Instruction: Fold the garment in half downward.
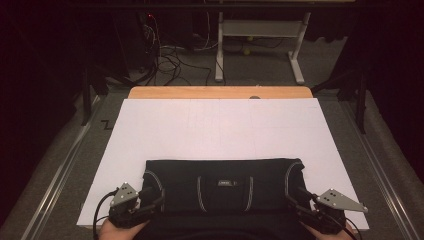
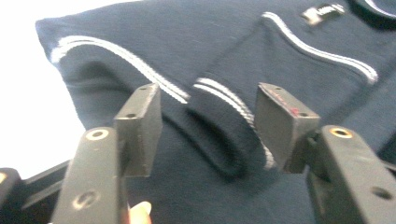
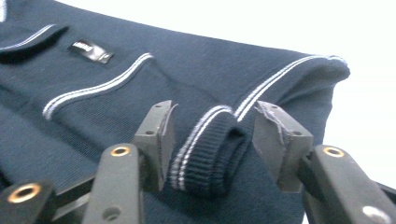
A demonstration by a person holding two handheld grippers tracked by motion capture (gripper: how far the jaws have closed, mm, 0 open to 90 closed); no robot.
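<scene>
A dark navy folded garment [image 1: 222, 182] with white stripe trim lies at the near edge of the white sheet [image 1: 220, 125]. My left gripper [image 1: 150, 197] sits at its left end and my right gripper [image 1: 298, 196] at its right end. In the left gripper view, the left gripper [image 2: 208, 107] stands open, a ribbed striped cuff [image 2: 224, 130] lying between the jaws with gaps on both sides. The right gripper [image 3: 212, 126] is open too, astride the other cuff [image 3: 208, 154], which rests slack on the cloth. A small label [image 3: 90, 51] marks the garment's middle.
The white sheet covers a wooden table [image 1: 220, 92] whose far edge shows beyond it. Behind stand a white desk frame [image 1: 260, 30] and tangled cables [image 1: 170, 60] on the floor. Metal rails [image 1: 60, 170] run along both sides.
</scene>
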